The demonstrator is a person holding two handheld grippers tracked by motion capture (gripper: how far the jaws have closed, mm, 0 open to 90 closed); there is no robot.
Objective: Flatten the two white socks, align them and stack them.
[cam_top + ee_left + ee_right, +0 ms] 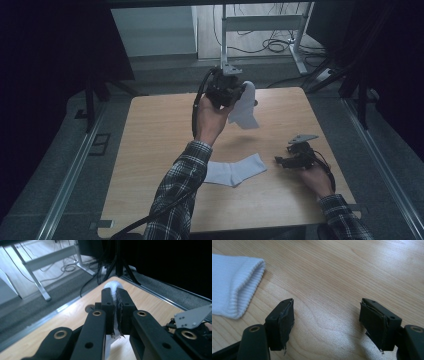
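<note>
Socks, white ribbed cotton, two in number. The first white sock hangs in the air above the far half of the light wooden table, pinched by the left gripper, which the person's raised left hand holds well clear of the surface. In the left gripper view the two black jaws stand pressed together with a thin strip of white fabric clamped between their pads, a rounded bulge of it showing past the tips and a frayed edge below (the rest of the sock drops out of sight under the jaws). A thick black cable loops from this gripper down along the plaid sleeve.

The second white sock lies flat on the table, nearer the person, partly hidden under the left forearm; its free end points toward the right gripper. That gripper rests low at the right side of the table, in the right hand, a grey three-cornered plate on top. In the right gripper view its jaws stand wide apart with bare wood grain between them, holding nothing; the ribbed cuff of the lying sock sits near the jaw at that picture's left, not touching it.

Beyond the table: grey floor, a metal desk frame and loose cables.
</note>
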